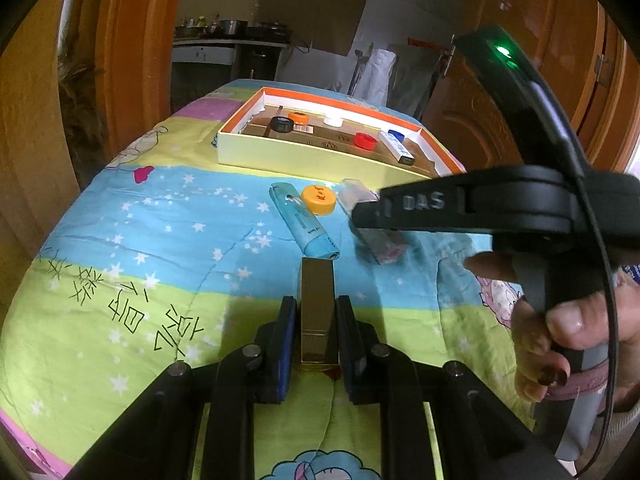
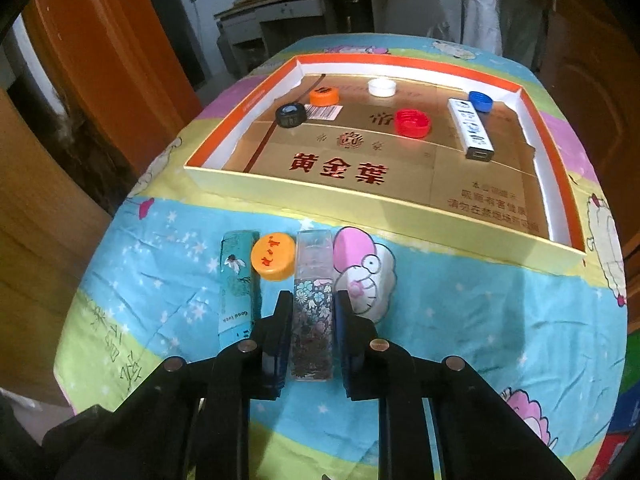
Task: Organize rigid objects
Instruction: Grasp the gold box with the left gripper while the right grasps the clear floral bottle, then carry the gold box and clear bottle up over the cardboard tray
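left gripper (image 1: 316, 332) pinches gold lighter (image 1: 317, 304), right gripper (image 2: 312, 336) clamps floral lighter (image 2: 313, 312), both pointing straight ahead.

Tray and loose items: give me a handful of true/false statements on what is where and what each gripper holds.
1. The left gripper is shut on a gold lighter. True.
2. The right gripper holds the orange cap lying on the cloth. False: it is shut on the clear floral lighter; that cap lies free beside it.
3. The red cap lies inside the tray. True.
4. The teal lighter is in the tray. False: it lies on the cloth in front of the tray.
5. The white lighter lies in the tray near the blue cap. True.
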`<state>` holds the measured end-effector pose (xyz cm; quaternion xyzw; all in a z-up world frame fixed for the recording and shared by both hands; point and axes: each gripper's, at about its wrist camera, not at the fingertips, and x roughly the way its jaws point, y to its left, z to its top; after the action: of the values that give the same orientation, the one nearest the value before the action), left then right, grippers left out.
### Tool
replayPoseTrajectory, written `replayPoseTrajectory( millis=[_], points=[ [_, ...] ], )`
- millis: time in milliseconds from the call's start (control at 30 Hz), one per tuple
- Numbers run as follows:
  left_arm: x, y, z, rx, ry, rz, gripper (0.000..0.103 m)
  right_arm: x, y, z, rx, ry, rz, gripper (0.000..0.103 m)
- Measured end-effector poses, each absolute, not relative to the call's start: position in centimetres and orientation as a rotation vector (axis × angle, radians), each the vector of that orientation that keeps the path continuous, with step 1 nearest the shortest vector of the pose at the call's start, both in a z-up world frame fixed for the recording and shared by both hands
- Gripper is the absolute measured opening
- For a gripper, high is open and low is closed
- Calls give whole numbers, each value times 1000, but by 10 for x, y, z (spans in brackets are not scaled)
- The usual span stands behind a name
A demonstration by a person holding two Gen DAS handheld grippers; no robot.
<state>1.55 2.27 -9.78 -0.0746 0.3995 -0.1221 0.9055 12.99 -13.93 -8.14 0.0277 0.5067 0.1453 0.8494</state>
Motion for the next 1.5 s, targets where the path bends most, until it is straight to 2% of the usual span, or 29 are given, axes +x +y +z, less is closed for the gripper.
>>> replayPoseTrajectory(
  millis=[733,1500],
  points=[
    [32,19,-51,-157,742,-286,20,96,-174,-38,111,960,333,21],
    [78,0,-17,-109,715,-332,20,103,-216,-20,142,899,271,21]
  ],
)
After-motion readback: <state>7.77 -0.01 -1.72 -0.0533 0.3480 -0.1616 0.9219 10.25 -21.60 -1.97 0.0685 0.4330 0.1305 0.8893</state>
